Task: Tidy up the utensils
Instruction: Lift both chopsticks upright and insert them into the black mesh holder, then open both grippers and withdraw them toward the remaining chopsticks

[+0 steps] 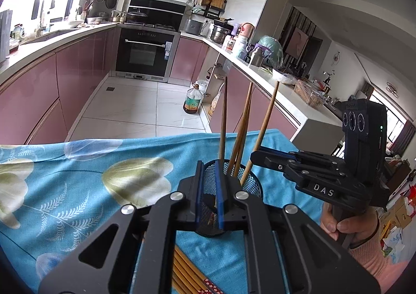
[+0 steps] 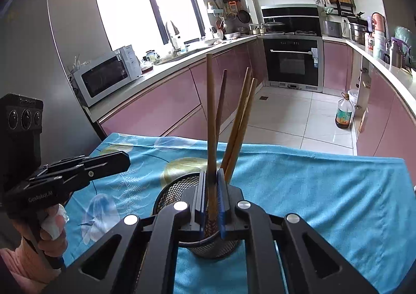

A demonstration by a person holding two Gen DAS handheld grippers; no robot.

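A: Kitchen, table under a blue flowered cloth. State of the right tongs?

B: Pinching one chopstick between the blue pads, low on its length.

A: Long axis?

B: Upright, close to vertical, rising up and away from the tongs. Lower end passing down between the pads into the mouth of the cup.

A: Place of the cup?

B: Directly beneath the right tongs, black mesh, set on the table. Inside it, standing chopsticks, leaning just beyond the tongs and a little to the right of the pinched one.

A: And the left tongs?

B: Pressed almost together, nothing seen between the pads. Off to the left of the cup in the right wrist view, apart from its rim, facing the same cup from the other side.

A: Nearer hand, then?

B: The right, plainly, being over the cup. Judged next: only a loosening of the pinch needed, since upright and in line with the opening.

A: Anything left on the table?

B: Loose chopsticks, lying flat below and behind the left tongs, long axis running toward the cup. Probably the left's to fetch.
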